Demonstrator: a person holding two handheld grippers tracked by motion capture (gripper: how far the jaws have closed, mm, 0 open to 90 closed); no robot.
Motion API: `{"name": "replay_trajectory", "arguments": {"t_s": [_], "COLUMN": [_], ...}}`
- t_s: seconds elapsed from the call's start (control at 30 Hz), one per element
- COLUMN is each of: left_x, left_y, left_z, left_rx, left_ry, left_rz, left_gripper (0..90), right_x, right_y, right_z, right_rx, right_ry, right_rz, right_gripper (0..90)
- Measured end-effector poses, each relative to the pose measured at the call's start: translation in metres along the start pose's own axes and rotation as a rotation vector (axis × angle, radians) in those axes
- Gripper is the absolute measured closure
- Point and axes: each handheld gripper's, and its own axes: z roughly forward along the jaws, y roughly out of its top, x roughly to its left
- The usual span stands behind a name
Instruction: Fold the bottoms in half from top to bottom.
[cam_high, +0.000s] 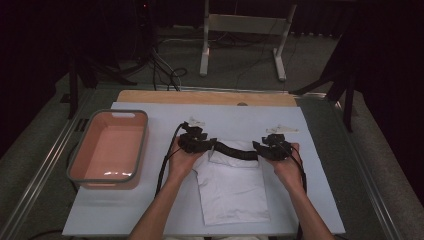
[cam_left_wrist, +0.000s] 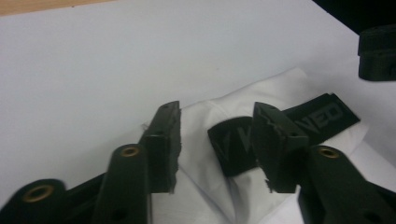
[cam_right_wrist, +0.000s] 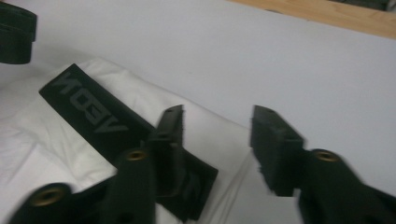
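A folded white garment (cam_high: 232, 192) lies on the white table cover, between the person's two hands. A black elastic band (cam_high: 235, 152) with grey lettering runs across its far edge. My left gripper (cam_high: 214, 145) is at the band's left end and my right gripper (cam_high: 255, 146) at its right end. In the left gripper view the left gripper (cam_left_wrist: 217, 116) stands open, with the band's end (cam_left_wrist: 233, 149) lying loose between its jaws. In the right gripper view the right gripper (cam_right_wrist: 218, 114) is open too. The band (cam_right_wrist: 93, 116) passes under its left jaw, and nothing is pinched.
A pink basin (cam_high: 110, 147) with a grey rim stands at the left of the table. A wooden strip (cam_high: 205, 97) runs along the far table edge. A metal stand (cam_high: 245, 25) and cables are on the floor beyond it.
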Motion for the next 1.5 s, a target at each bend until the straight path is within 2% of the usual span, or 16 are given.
{"name": "replay_trajectory", "arguments": {"t_s": [0.1,0.13,0.2,0.37,0.4,0.57,0.6,0.7,0.8,0.93,0.97,1.07,1.1,1.27,1.33,1.5], "left_x": [-0.001,-0.005,-0.007,-0.011,-0.011,-0.014,-0.014,-0.015,-0.017,-0.016,-0.016,-0.016,-0.017,-0.020,-0.021,-0.024], "left_y": [0.000,-0.001,-0.002,-0.006,-0.007,-0.012,-0.014,-0.015,-0.017,-0.019,-0.020,-0.023,-0.025,-0.029,-0.030,-0.035], "left_z": [0.000,0.002,0.004,0.009,0.010,0.016,0.017,0.019,0.019,0.019,0.019,0.018,0.018,0.015,0.012,0.007], "left_rx": [0.001,0.010,0.015,0.039,0.042,0.063,0.071,0.076,0.079,0.086,0.088,0.091,0.091,0.095,0.087,0.096], "left_ry": [0.000,-0.014,-0.018,-0.026,-0.030,-0.051,-0.057,-0.063,-0.068,-0.069,-0.070,-0.079,-0.084,-0.087,-0.094,-0.104], "left_rz": [0.003,0.007,0.008,0.014,0.017,0.014,0.009,0.012,0.012,0.011,0.012,0.008,0.007,0.026,0.019,0.040], "left_gripper": [49.4,48.3,48.3,48.5,48.6,50.7,52.5,53.3,54.1,54.8,55.0,55.1,55.6,58.0,60.2,63.6], "right_x": [-0.001,-0.002,-0.001,-0.003,-0.005,-0.009,-0.009,-0.009,-0.011,-0.010,-0.010,-0.010,-0.011,-0.009,-0.009,-0.002], "right_y": [-0.001,-0.003,-0.004,-0.008,-0.010,-0.015,-0.016,-0.017,-0.020,-0.022,-0.026,-0.028,-0.029,-0.030,-0.030,-0.030], "right_z": [0.000,0.002,0.004,0.009,0.012,0.018,0.019,0.021,0.026,0.027,0.029,0.030,0.029,0.022,0.019,0.004], "right_rx": [0.000,0.011,0.018,0.033,0.038,0.068,0.074,0.084,0.114,0.120,0.144,0.147,0.151,0.134,0.131,0.107], "right_ry": [0.011,0.044,0.050,0.081,0.101,0.107,0.122,0.118,0.138,0.139,0.147,0.157,0.167,0.186,0.204,0.214], "right_rz": [0.003,0.028,0.040,0.064,0.098,0.131,0.140,0.137,0.159,0.157,0.169,0.180,0.179,0.186,0.183,0.144], "right_gripper": [49.0,45.0,43.8,43.5,43.8,46.1,46.8,47.5,49.2,50.5,52.0,54.1,58.1,64.5,65.7,70.6]}}
